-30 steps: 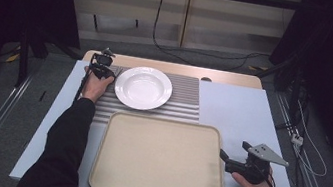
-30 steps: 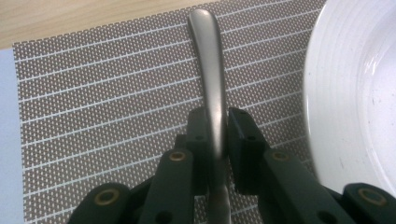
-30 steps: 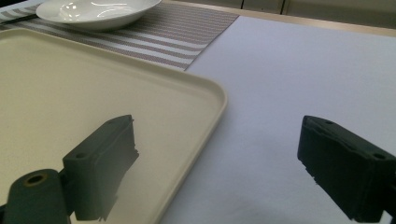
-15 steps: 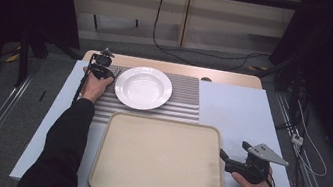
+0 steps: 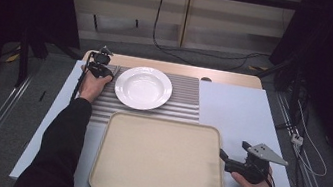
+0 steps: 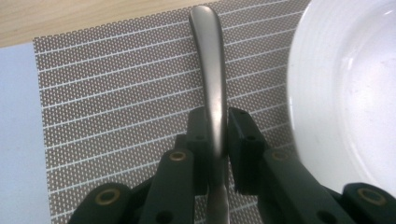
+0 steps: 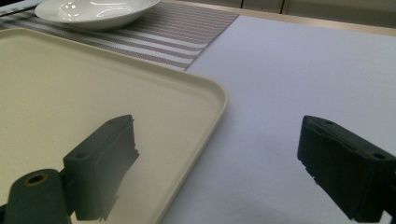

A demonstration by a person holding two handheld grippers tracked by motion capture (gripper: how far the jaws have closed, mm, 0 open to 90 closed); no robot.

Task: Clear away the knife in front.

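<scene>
The left hand-held gripper [image 6: 216, 135] was clamped on a metal utensil handle [image 6: 211, 70] — its two black jaws pressed against either side of the grey handle, which ran away from the camera over the striped placemat [image 6: 116, 93]. Which kind of utensil it was could not be told. Just beside it lay the white plate [image 6: 345, 88], resting on the same placemat. In the high view this left hand-held gripper [image 5: 107, 71] sat at the far left of the bench [image 5: 242, 110], next to the plate's left rim.

The right hand-held gripper [image 7: 219, 163] stood with its jaws wide apart and nothing between them — one jaw over the right edge of the beige tray [image 7: 70, 93], the other over the bare bench. From above, it [image 5: 223, 155] was at the tray's right rim [image 5: 158, 165].
</scene>
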